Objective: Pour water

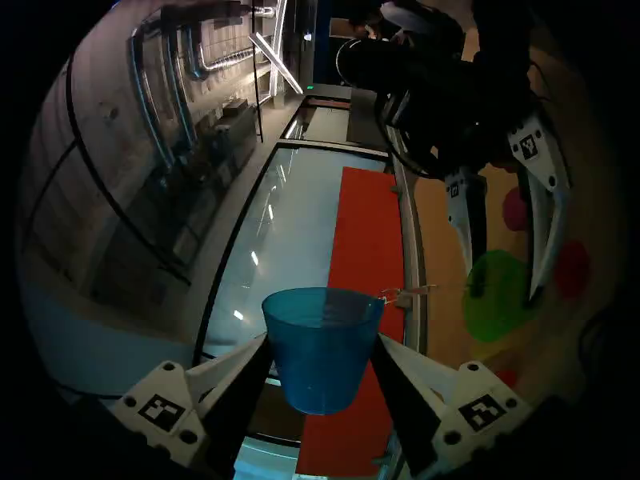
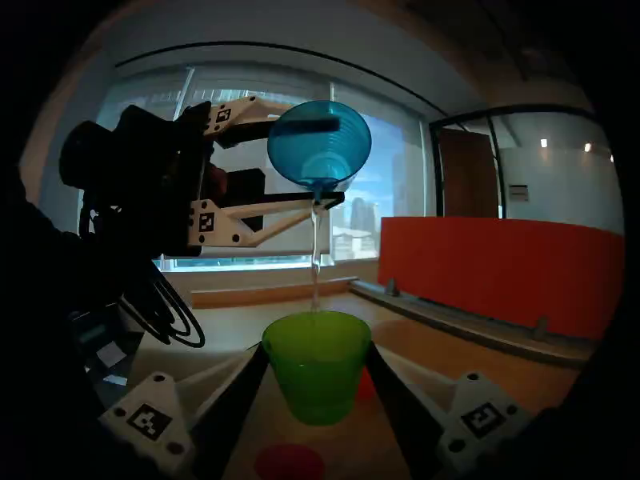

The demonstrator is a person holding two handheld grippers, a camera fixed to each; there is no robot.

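My left gripper [image 1: 320, 344] is shut on a blue plastic cup [image 1: 322, 352], one finger on each side. In the right gripper view the same blue cup [image 2: 318, 144] is tipped with its mouth towards the camera, held up high by the left gripper [image 2: 320, 160]. A thin stream of water [image 2: 314, 256] falls from its rim into a green cup [image 2: 318, 372]. My right gripper [image 2: 318, 352] is shut on that green cup, just below the blue one. The left gripper view shows the green cup [image 1: 496, 292] from above, between the right gripper's [image 1: 502, 286] white fingers.
A wooden table [image 2: 432, 352] lies below, with round coloured spots, one red [image 2: 290, 462] and one pink [image 1: 516, 210]. An orange partition [image 2: 496, 268] runs along its far edge. A large window [image 2: 240, 160] is behind. Black cables [image 2: 164, 308] hang from the left gripper's handle.
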